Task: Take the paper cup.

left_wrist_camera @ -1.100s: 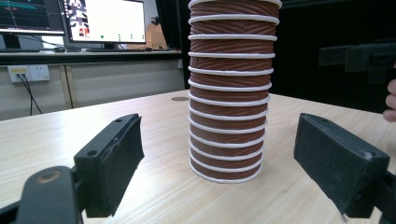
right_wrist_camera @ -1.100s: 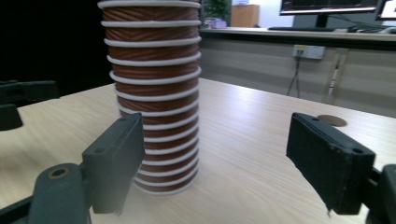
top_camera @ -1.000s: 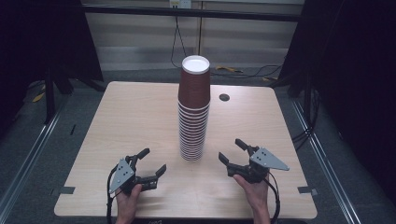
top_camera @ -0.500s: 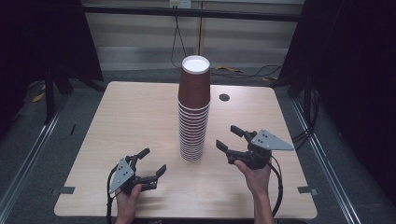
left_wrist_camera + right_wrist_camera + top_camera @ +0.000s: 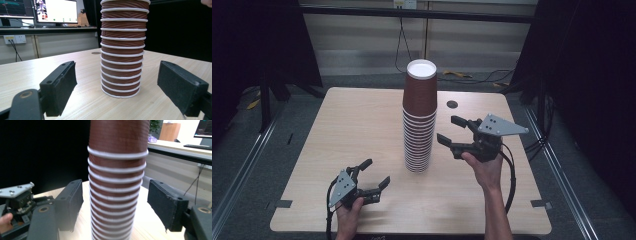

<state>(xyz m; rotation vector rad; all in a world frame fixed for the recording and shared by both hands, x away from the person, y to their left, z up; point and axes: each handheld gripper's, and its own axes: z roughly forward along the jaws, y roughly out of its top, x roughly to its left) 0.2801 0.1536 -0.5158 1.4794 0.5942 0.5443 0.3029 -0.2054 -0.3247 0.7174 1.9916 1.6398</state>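
Note:
A tall stack of brown paper cups with white rims stands upside down in the middle of the wooden table. My right gripper is open, raised off the table just right of the stack, jaws pointing at its upper half. In the right gripper view the cup stack fills the gap ahead of the right gripper. My left gripper rests open near the front left. Between its spread jaws, the left gripper looks at the base of the cup stack a short way off.
A small dark round hole sits in the tabletop behind the stack. Monitors and a wall socket stand beyond the table's far side. Bare tabletop lies to the left of the stack. Dark curtains flank the table.
My right gripper has risen from the table and moved forward and left, closer to the cup stack. The left gripper has stayed put.

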